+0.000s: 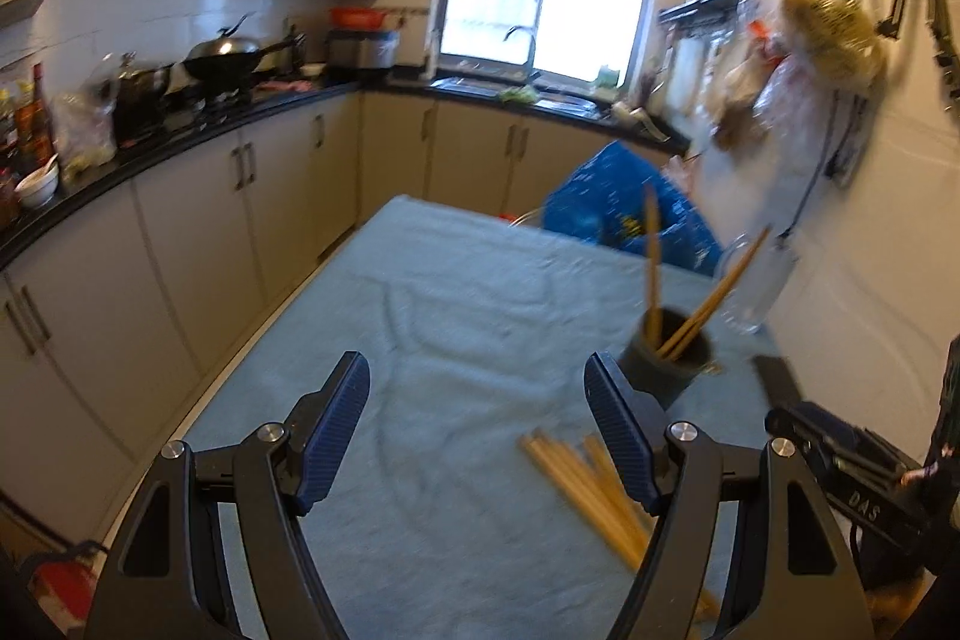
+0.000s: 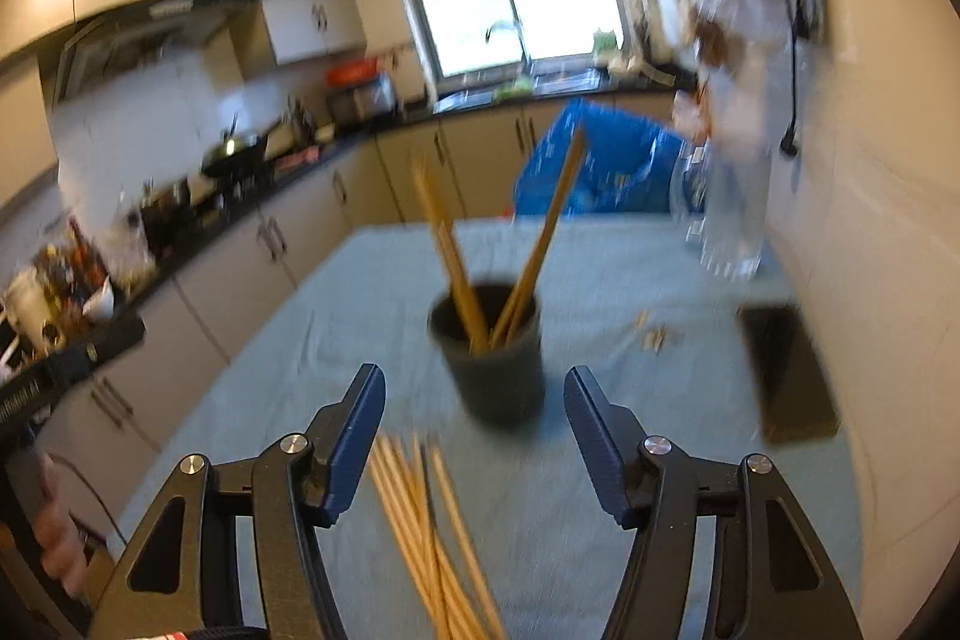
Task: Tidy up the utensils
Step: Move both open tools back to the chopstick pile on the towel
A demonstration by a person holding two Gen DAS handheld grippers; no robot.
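A dark round cup [image 2: 493,367] stands on the pale blue cloth [image 1: 456,316] with several wooden chopsticks [image 2: 462,274] leaning in it. The same cup [image 1: 666,358] shows in the left wrist view behind that gripper's right finger. A loose bundle of wooden chopsticks [image 2: 429,532] lies on the cloth in front of the cup, also seen as chopsticks [image 1: 585,490] low in the left wrist view. My right gripper [image 2: 474,421] hangs open above the bundle's far ends, nothing between its pads. My left gripper [image 1: 477,415] is open and empty, left of the bundle.
A flat black rectangular object [image 2: 786,370] lies on the cloth near the right wall. A clear glass jar [image 2: 720,226] and a blue bag [image 2: 606,160] sit at the table's far end. Kitchen counter [image 1: 180,130] and cabinets run along the left.
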